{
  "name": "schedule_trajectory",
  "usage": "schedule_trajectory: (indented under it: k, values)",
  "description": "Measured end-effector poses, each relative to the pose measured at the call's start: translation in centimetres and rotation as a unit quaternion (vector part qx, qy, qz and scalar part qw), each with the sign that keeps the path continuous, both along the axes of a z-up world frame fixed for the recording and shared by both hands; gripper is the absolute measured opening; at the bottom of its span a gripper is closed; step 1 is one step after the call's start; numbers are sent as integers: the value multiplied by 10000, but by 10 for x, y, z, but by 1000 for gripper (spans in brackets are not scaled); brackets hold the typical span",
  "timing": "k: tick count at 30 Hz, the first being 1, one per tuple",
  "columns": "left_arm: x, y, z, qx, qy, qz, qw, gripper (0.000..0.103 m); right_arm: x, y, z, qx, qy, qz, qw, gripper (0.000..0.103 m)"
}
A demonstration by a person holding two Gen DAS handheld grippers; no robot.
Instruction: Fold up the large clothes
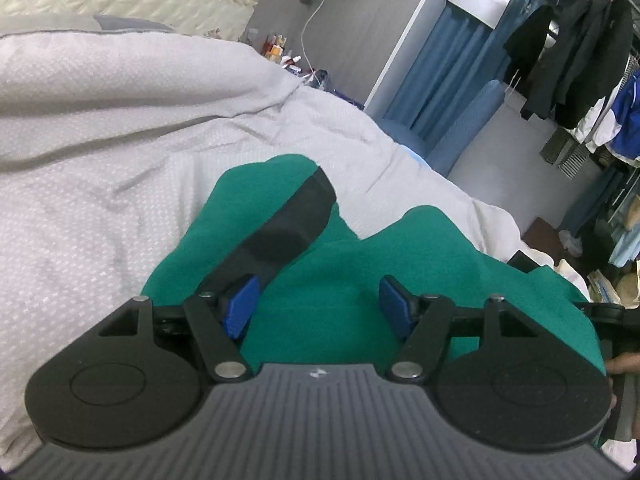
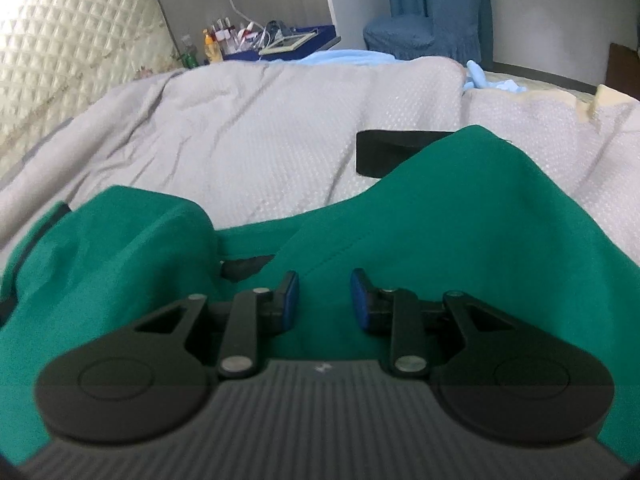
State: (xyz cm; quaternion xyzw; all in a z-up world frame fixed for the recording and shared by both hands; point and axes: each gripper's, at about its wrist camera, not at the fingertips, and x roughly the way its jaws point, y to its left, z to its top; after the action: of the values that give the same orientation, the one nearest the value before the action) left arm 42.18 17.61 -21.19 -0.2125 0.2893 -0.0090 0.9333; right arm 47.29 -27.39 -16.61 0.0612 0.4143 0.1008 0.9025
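Two open blue pads of the left gripper (image 1: 316, 306) hung over the green garment (image 1: 344, 264) on the grey bedspread (image 1: 100, 120), black sleeve trim (image 1: 288, 228) ahead. In the right view, the right gripper (image 2: 324, 300) gaped, gripping nothing, above soft, limp cloth, likely best pinched along an edge.

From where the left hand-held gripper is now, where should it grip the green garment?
Probably the black-trimmed end of the green garment, ahead and left of the open left hand-held gripper. Come from the near side, along the trim: that end lies flat and exposed on the grey bedding.
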Motion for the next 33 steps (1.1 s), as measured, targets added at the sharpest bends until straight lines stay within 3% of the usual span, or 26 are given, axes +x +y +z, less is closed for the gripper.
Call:
schedule_trajectory:
  k: [8,11,19,21,23,26,30,33]
  values:
    - [-55,-20,36,276,-373,-67,9989,77,-59,6,50,110,-320,103,9994,36]
    - [-78,-27,46,308,-472,-98,9984,79,-89,1,68,354,-463,-13,9983,44]
    - [-119,-45,63,-99,-351,-280,9989,88,-148,-24,81,1117,-323,-385,9925,61]
    - [-123,-50,59,-372,-139,-339,9986,88,-154,-36,77,1391,-187,-635,9881,78]
    - [-123,-50,52,-613,81,-317,9976,88,-158,-46,70,1732,-9,-939,9804,83]
    - [-123,-47,35,-1200,465,-274,9913,90,-158,-66,50,2347,460,-1511,9591,86]
    - [-122,-41,19,-1804,662,-164,9812,98,-158,-93,14,3429,1119,-2251,9051,87]
    - [-122,-34,11,-2242,722,-49,9719,100,-159,-102,-7,3936,1386,-2667,8688,89]
